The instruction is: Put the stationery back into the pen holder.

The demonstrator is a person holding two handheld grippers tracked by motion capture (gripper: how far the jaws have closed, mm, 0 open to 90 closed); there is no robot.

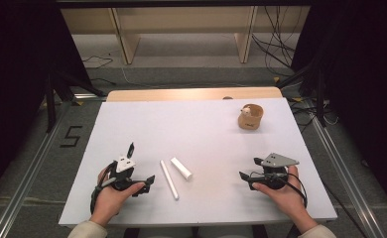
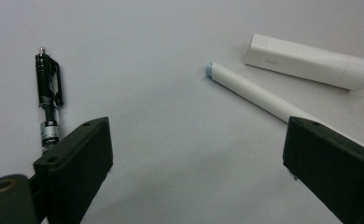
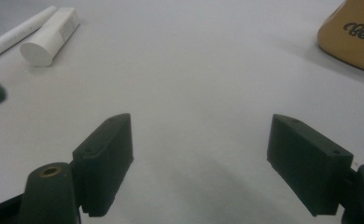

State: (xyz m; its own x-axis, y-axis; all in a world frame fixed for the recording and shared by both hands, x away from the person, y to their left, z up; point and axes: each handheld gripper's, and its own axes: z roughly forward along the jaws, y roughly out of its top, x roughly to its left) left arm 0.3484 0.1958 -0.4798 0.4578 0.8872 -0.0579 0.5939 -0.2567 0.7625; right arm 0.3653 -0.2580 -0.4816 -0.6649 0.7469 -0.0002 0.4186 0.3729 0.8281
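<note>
Nothing is moved yet: both claws, left claw and right claw, are resting spread and empty, with the white pen, its cap and the black pen lying untouched on the table.

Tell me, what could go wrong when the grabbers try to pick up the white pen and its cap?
The round white pen and its cap lie loose and close together, so a nudge from the open left gripper could roll either away. The black pen lies beside that gripper's jaw and might get bumped or grabbed by mistake.
</note>
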